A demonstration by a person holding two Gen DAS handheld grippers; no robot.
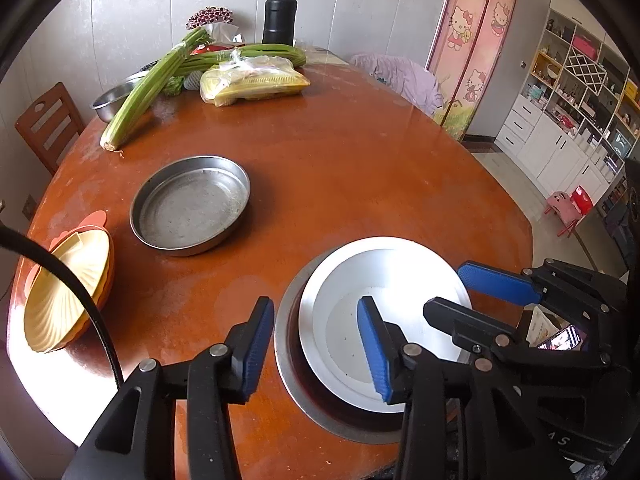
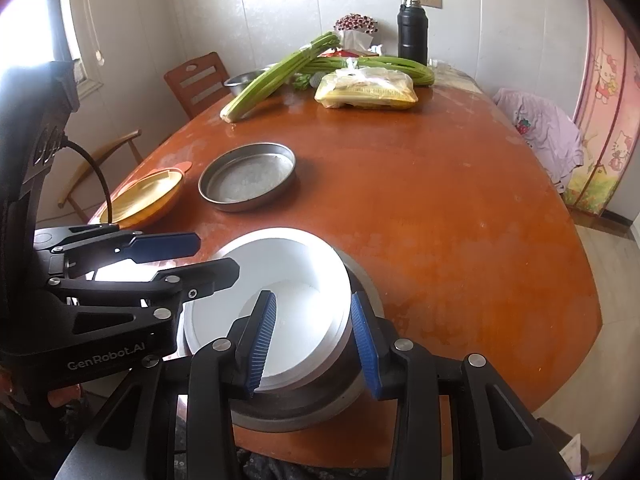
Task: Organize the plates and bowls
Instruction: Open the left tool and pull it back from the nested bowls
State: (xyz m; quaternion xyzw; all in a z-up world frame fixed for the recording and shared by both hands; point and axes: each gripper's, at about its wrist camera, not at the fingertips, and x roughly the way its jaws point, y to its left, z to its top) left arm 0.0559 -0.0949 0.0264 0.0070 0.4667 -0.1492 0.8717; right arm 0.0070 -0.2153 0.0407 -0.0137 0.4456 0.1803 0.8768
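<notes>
At six o'clock on the desk (image 1: 360, 160), the white plate (image 1: 384, 280) sits inside a steel pan (image 1: 288, 380). The left claw (image 1: 316, 348) stands apart over their rim; the right claw (image 2: 314, 344) clamps both rims. An empty pan (image 1: 190, 206) and yellow dishes (image 1: 64, 292) lie toward ten o'clock, celery (image 1: 148, 88) at twelve.

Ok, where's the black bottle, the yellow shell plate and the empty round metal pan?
Tall black bottle (image 1: 279, 16), left wrist view, body.
Yellow shell-shaped plate (image 1: 60, 300), left wrist view, ribbed inside.
Empty round metal pan (image 2: 248, 178), right wrist view, floor.
</notes>
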